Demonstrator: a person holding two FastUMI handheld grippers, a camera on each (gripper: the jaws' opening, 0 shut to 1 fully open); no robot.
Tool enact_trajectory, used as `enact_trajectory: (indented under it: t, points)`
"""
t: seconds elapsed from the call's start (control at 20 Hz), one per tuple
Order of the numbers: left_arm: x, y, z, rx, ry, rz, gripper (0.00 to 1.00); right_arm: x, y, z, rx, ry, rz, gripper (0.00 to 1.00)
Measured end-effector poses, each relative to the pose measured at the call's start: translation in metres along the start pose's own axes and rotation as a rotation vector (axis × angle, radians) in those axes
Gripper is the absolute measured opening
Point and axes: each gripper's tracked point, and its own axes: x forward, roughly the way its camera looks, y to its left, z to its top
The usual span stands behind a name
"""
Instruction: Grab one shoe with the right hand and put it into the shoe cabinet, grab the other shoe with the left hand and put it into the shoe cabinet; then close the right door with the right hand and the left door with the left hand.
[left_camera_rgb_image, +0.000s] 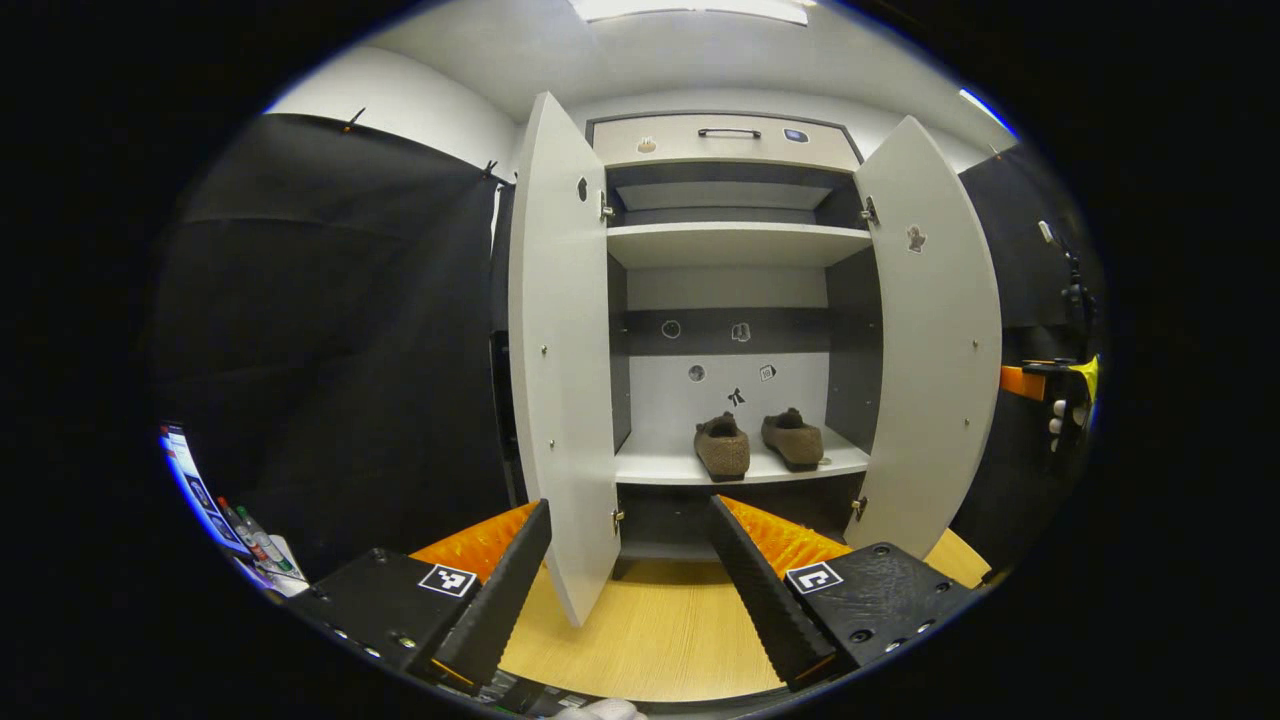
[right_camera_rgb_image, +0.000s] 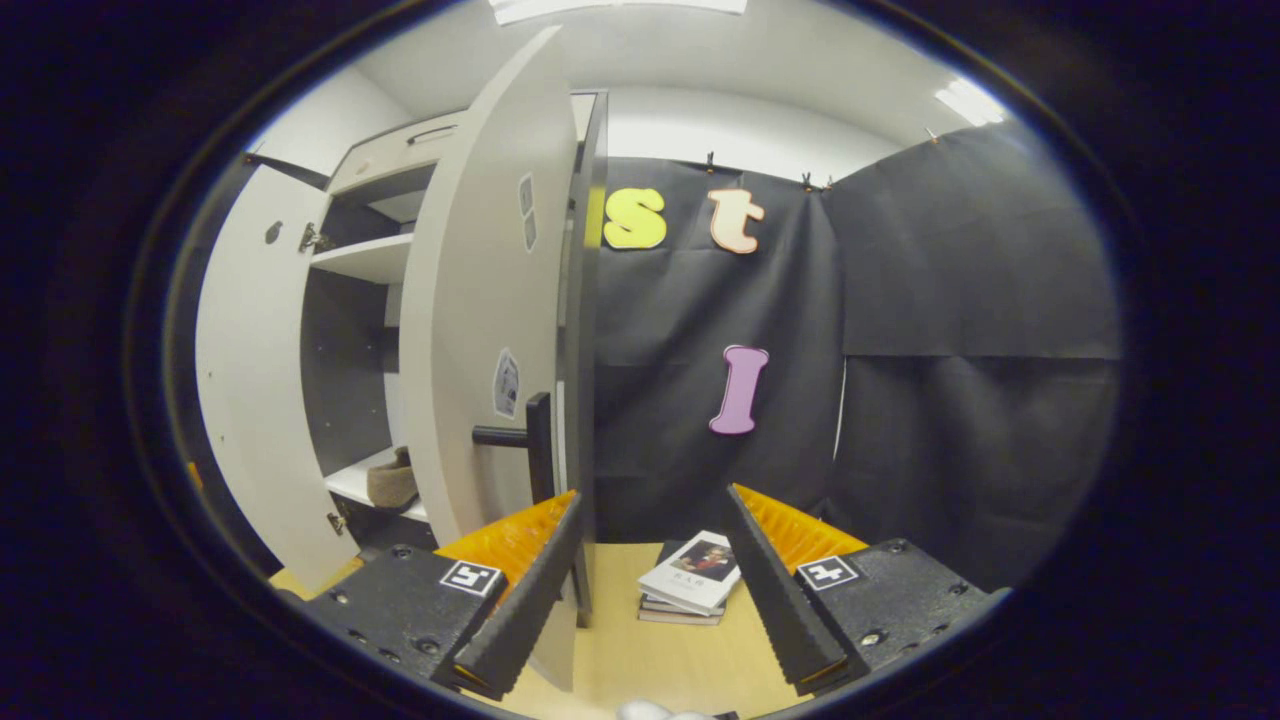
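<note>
Both shoes (left_camera_rgb_image: 758, 443) are seen side by side on the lower shelf (left_camera_rgb_image: 650, 467) of the shoe cabinet (left_camera_rgb_image: 730, 140), so only door closing is judged to remain. The right claw (right_camera_rgb_image: 650, 585) is released, positioned at the right door (right_camera_rgb_image: 480, 330) edge for pushing. The left claw (left_camera_rgb_image: 630, 580) is released, empty, facing the left door (left_camera_rgb_image: 560, 350).

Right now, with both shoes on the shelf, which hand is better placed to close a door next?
The right. The right claw sits open just outside the right door, near its handle. The left claw hangs open facing the cabinet, beside the left door. The task also closes the right door first.
</note>
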Motion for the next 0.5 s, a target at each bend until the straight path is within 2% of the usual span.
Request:
enact_trajectory:
  t: [0.05,0.1,0.35,0.4,0.45,0.5]
  points:
    - [-0.002,0.001,0.000,0.003,0.002,0.000,0.96,-0.002,0.006,-0.003,0.011,0.004,0.011,0.88]
    - [-0.003,0.002,0.000,0.010,0.001,0.003,0.96,-0.003,0.015,-0.003,0.017,0.003,0.024,0.93]
    - [-0.018,0.018,-0.002,0.022,0.005,0.010,0.96,-0.005,0.059,-0.005,0.017,0.000,0.083,0.93]
    - [-0.021,0.022,-0.003,0.024,0.004,0.014,0.96,-0.004,0.069,-0.005,0.020,0.000,0.099,0.88]
    - [-0.023,0.025,-0.003,0.029,0.004,0.018,0.96,-0.003,0.080,-0.005,0.020,-0.001,0.115,0.93]
    - [-0.026,0.027,-0.004,0.032,0.007,0.021,0.96,-0.001,0.090,-0.005,0.017,-0.001,0.131,0.93]
